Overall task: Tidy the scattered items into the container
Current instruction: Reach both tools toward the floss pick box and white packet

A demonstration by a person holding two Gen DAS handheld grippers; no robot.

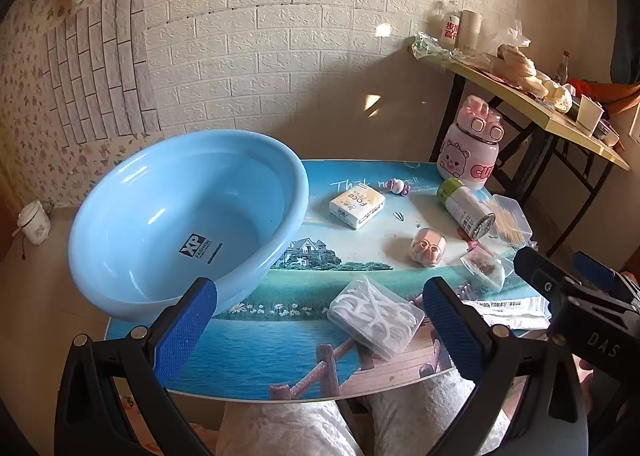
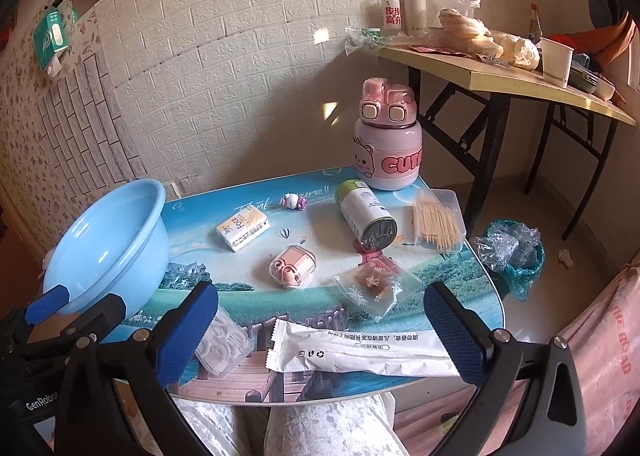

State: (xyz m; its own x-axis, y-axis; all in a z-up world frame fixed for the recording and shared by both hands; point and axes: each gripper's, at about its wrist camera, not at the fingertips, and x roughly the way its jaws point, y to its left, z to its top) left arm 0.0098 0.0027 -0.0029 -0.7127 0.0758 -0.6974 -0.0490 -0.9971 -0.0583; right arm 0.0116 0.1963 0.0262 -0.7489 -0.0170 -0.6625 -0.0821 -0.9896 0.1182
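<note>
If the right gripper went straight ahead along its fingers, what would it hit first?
Most likely the long white sachet, which lies flat across the table's near edge between the open fingers of the right gripper. If the gripper passed above it, the small clear bag comes next. Height over the table is unclear.

Basin [image 1: 188,232] reads "XP FASHION" (bottle [image 2: 387,152]: "CUTE")

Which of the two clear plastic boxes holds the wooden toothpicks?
The clear lidded box of toothpicks at the table's far right edge, beside the green-capped can. The other clear box, near the front edge, holds white floss picks.
</note>
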